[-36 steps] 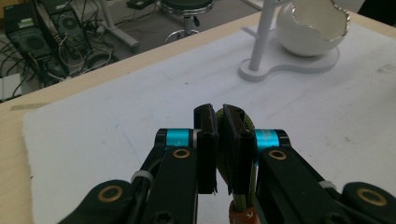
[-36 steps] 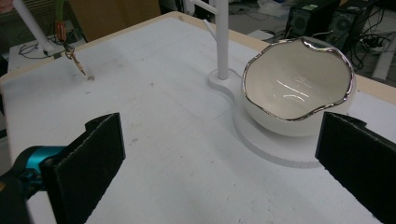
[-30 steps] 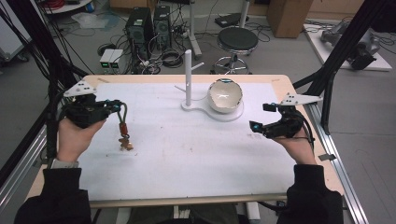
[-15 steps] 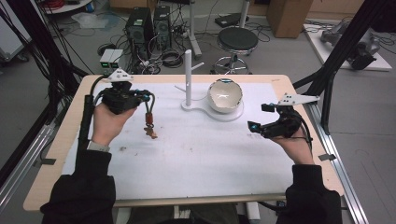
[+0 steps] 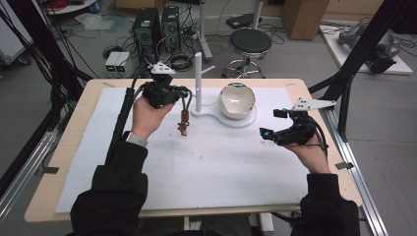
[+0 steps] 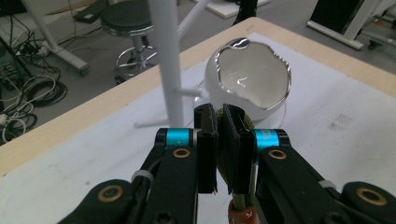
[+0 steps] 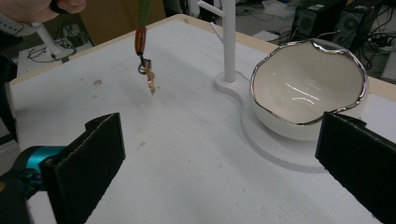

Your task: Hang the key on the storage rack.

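A green strap (image 6: 242, 198) with a brown leather end and a small bunch of keys (image 5: 184, 129) hangs from my left gripper (image 5: 185, 97), which is shut on the strap's loop. The gripper is held above the white mat, just left of a white peg stand (image 5: 197, 78). In the left gripper view the jaws (image 6: 219, 121) pinch the strap right in front of the stand's post (image 6: 167, 56) and the bowl (image 6: 254, 77). My right gripper (image 5: 272, 123) rests open near the mat's right side with nothing between its pads (image 7: 88, 156). From there the keys (image 7: 148, 80) dangle at the far left.
A white bowl with a silver rim (image 5: 237, 101) sits on the stand's flat white base (image 5: 246, 121). A short peg (image 5: 209, 70) sticks out near the post's top. The white mat (image 5: 206, 172) covers a wooden table. Black frame bars (image 5: 344, 93) stand at both sides.
My left hand has carried the hanging keys from the mat's left side rightward and farther back, up beside the peg stand. The right gripper has stayed where it was.
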Available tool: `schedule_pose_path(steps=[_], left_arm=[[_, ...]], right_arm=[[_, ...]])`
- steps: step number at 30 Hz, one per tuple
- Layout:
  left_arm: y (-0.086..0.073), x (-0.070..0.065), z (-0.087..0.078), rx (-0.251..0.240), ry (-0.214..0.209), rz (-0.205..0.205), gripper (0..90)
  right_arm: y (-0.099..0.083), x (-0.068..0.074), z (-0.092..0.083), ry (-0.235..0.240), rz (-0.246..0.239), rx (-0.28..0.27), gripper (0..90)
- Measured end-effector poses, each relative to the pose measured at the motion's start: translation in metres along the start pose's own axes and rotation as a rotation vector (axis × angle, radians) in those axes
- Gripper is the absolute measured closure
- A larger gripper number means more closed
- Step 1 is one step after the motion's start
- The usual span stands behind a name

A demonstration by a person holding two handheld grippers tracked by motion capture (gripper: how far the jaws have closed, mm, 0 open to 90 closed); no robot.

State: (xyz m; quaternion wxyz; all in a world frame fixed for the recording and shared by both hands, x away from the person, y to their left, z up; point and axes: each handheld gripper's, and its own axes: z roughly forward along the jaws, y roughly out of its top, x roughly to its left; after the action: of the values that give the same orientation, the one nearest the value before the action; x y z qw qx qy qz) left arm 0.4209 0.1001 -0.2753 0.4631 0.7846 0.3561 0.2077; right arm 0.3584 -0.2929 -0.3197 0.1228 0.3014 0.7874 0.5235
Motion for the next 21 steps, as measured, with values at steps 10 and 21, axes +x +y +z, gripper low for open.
schedule_pose_path(steps=[10, 21], left_arm=[[0.013, 0.002, 0.027, 0.02, 0.025, -0.015, 84.1], [0.016, 0.014, 0.05, 0.034, 0.045, -0.034, 84.1]], right_arm=[[0.001, 0.004, 0.001, 0.02, 0.007, -0.002, 0.7], [0.0, 0.005, 0.007, 0.031, -0.001, 0.026, 0.7]])
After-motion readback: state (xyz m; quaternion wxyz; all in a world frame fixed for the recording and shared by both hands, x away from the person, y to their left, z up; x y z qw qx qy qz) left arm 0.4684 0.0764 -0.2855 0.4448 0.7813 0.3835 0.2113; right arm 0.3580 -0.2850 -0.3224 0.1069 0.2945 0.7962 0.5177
